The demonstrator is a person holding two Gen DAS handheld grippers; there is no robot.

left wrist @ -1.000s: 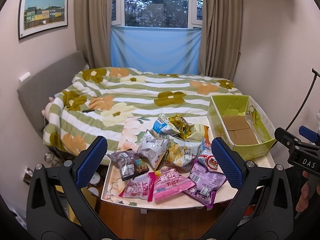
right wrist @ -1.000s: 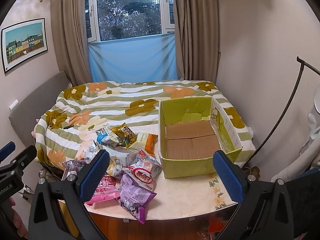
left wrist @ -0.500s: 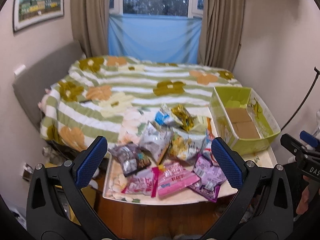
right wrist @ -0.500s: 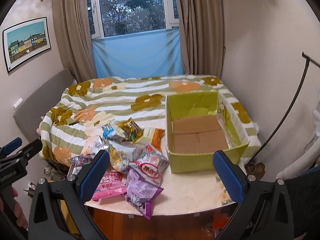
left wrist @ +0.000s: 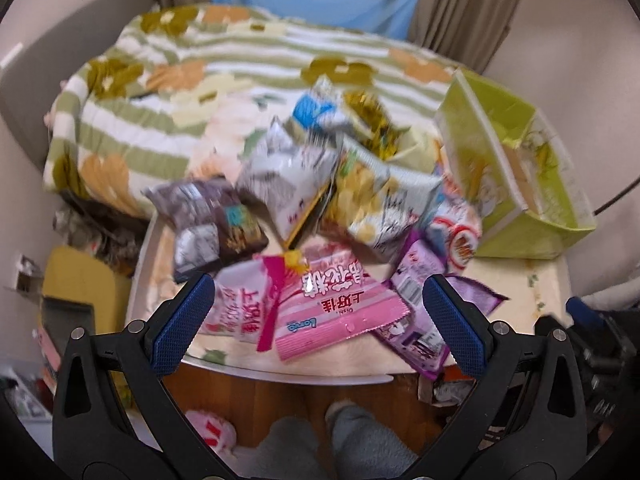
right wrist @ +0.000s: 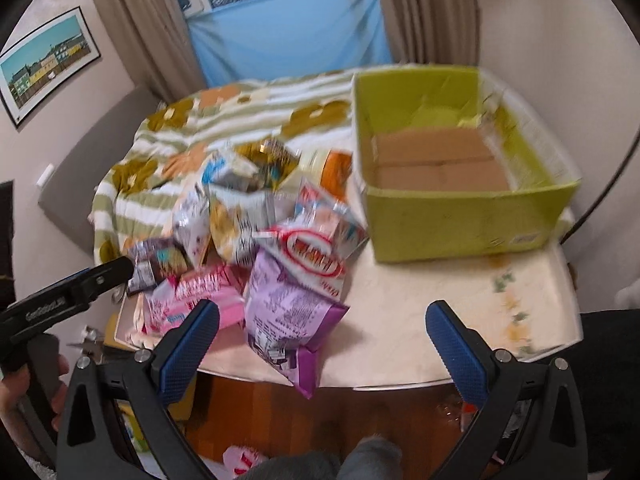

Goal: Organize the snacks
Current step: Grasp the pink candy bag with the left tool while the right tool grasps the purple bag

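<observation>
about 10 snack packets, 1 box

Black left claw – blue textured pads, silver screws.

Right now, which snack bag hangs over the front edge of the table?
The purple bag: its bottom corner pokes past the table edge, while the pink bags lie fully on it.

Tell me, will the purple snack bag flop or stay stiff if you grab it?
The purple snack bag looks crinkly and puffed, so it would probably bend and feel light. Its glossy film may slip. One corner overhangs the table, so a push might tip it off.
</observation>
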